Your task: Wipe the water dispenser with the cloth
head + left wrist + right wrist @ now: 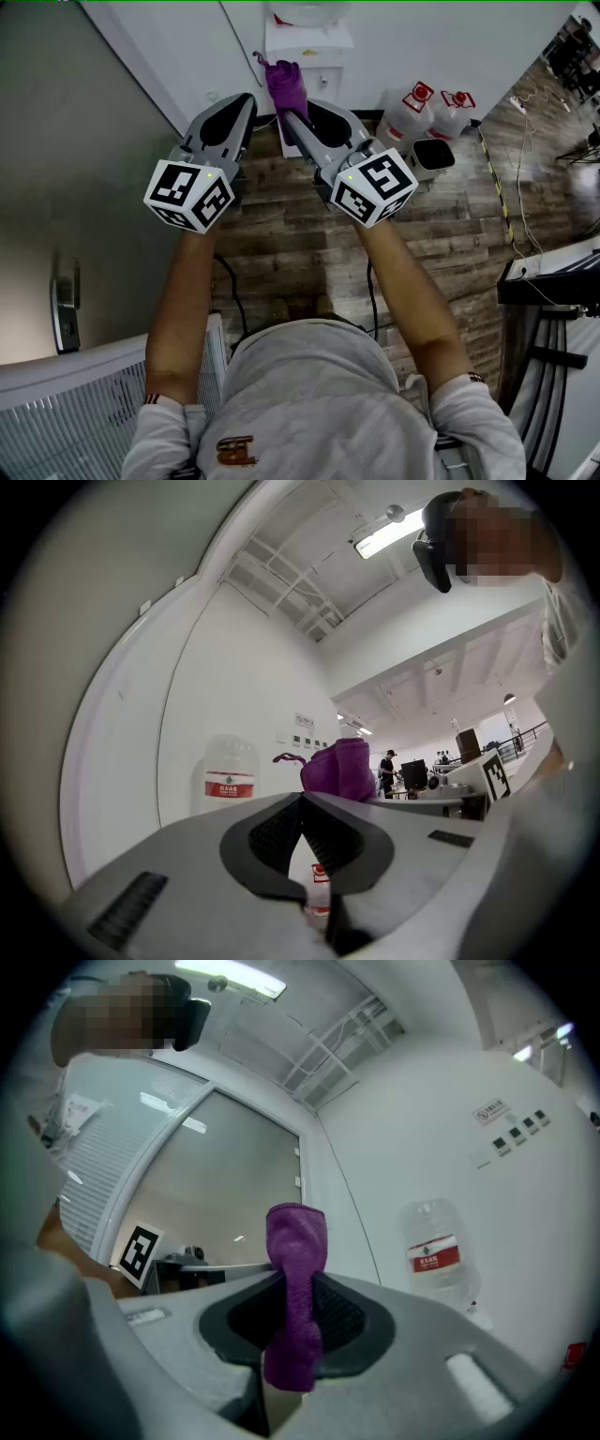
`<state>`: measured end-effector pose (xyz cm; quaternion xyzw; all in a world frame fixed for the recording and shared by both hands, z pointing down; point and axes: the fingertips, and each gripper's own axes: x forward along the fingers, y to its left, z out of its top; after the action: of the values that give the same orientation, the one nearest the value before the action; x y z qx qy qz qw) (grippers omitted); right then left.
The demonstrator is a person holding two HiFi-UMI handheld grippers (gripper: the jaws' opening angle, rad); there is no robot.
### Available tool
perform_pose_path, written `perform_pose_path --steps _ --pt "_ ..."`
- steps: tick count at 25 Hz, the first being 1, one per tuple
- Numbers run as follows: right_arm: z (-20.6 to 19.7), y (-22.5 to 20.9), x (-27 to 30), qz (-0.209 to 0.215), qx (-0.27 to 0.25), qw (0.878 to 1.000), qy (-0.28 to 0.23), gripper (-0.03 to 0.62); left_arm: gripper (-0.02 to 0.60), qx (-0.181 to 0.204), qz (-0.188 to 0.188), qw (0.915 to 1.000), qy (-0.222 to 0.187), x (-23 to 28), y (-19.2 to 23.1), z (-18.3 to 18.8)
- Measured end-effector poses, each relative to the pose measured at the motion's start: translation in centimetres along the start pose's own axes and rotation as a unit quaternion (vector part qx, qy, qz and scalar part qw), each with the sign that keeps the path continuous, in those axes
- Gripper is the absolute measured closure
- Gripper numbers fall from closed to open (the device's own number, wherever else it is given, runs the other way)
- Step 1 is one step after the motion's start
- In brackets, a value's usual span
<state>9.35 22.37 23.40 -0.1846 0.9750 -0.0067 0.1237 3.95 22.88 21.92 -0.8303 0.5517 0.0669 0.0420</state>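
The white water dispenser [309, 42] stands against the wall straight ahead, and its clear bottle with a red label [228, 775] [436, 1255] shows in both gripper views. My right gripper [291, 120] [292, 1321] is shut on a purple cloth [285, 86] [296, 1269], which sticks up out of the jaws just short of the dispenser's front. Beside it on the left, my left gripper [246, 103] [302, 803] is shut with nothing between its fingers. The purple cloth [342, 771] shows past its tips.
Two water jugs with red caps [412, 111] [457, 105] and a small dark bin [431, 157] sit on the wood floor right of the dispenser. Cables [502, 187] run along the floor at right. A white slatted partition [84, 403] is at lower left.
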Motion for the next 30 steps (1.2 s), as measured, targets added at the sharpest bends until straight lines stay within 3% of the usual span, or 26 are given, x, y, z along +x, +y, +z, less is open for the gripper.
perform_pose_path --steps 6,21,30 --pt "-0.5 -0.6 0.1 0.005 -0.003 1.000 0.002 0.507 0.583 0.001 0.000 1.0000 0.002 0.8 0.0 -0.8" --pt "-0.4 -3.7 -1.9 0.025 0.001 1.000 0.010 0.505 0.583 0.009 0.043 0.9990 0.010 3.1 -1.2 -2.4" --pt "-1.7 -5.6 2.2 0.032 -0.018 0.999 0.022 0.505 0.583 0.013 0.052 0.9986 0.004 4.7 2.7 -3.1"
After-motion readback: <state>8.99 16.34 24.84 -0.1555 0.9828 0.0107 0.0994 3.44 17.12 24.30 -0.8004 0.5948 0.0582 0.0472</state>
